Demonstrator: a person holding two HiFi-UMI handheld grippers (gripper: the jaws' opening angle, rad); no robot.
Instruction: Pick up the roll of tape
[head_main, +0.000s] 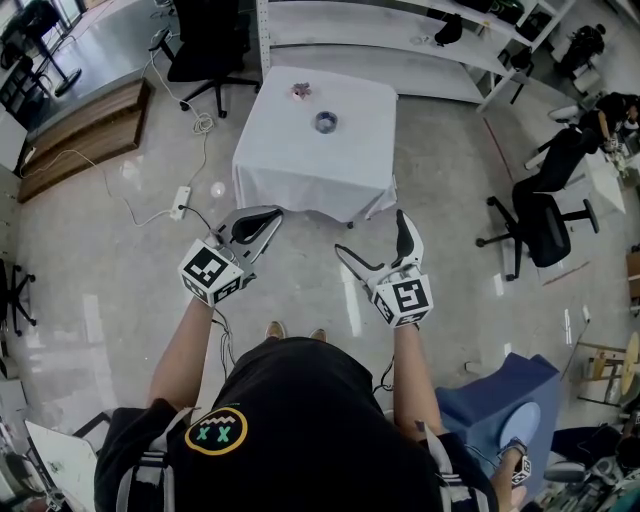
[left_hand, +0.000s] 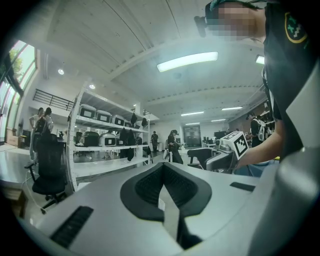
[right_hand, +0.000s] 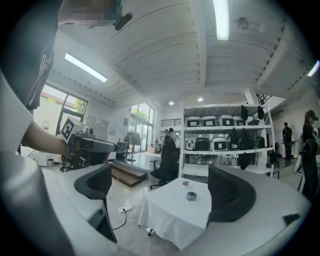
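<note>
The roll of tape (head_main: 325, 122) is a small dark ring lying flat on a white-clothed table (head_main: 300, 165), well ahead of both grippers. In the right gripper view the roll of tape (right_hand: 191, 196) shows between the spread jaws but far off, on the table (right_hand: 167, 215). My right gripper (head_main: 372, 233) is open wide and holds nothing, as the right gripper (right_hand: 162, 192) in its own view also shows. My left gripper (head_main: 270, 215) points at the table's near edge, and the left gripper (left_hand: 165, 187) has its pads pressed together, empty.
A small pinkish object (head_main: 301, 92) lies on the table beyond the tape. A power strip with cable (head_main: 181, 202) lies on the floor to the left. Office chairs (head_main: 205, 50) (head_main: 535, 225), white shelving (head_main: 420, 25), a wooden platform (head_main: 80, 135) and a blue seat (head_main: 510, 400) ring the area.
</note>
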